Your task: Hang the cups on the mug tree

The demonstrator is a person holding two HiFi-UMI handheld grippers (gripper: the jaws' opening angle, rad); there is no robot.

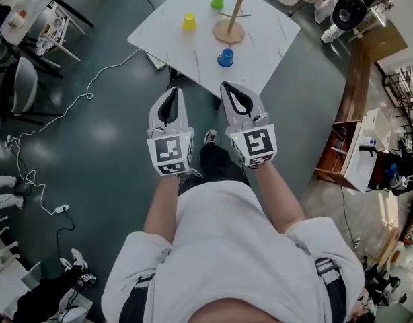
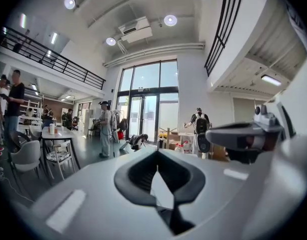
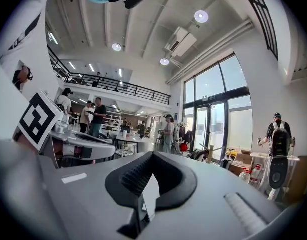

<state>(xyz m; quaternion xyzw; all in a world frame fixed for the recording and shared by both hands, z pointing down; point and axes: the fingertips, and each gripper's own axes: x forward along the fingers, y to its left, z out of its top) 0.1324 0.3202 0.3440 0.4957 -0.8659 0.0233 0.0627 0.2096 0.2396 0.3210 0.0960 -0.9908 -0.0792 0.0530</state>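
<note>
A white table (image 1: 186, 49) stands ahead of me in the head view. On it are a wooden mug tree (image 1: 231, 20), a yellow cup (image 1: 189, 23), a green cup (image 1: 217, 1) and a blue cup (image 1: 225, 58). My left gripper (image 1: 170, 94) and right gripper (image 1: 233, 89) are held side by side in front of my body, short of the table's near edge. Both are shut with nothing between the jaws. The left gripper (image 2: 157, 160) and the right gripper (image 3: 152, 156) look level into the hall in their own views, which show no cups.
Dark floor lies between me and the table, with a white cable (image 1: 72, 106) trailing at left. A wooden shelf unit (image 1: 348, 153) stands at right, chairs and a small table (image 1: 31, 12) at far left. Several people (image 2: 104, 129) stand in the hall beyond.
</note>
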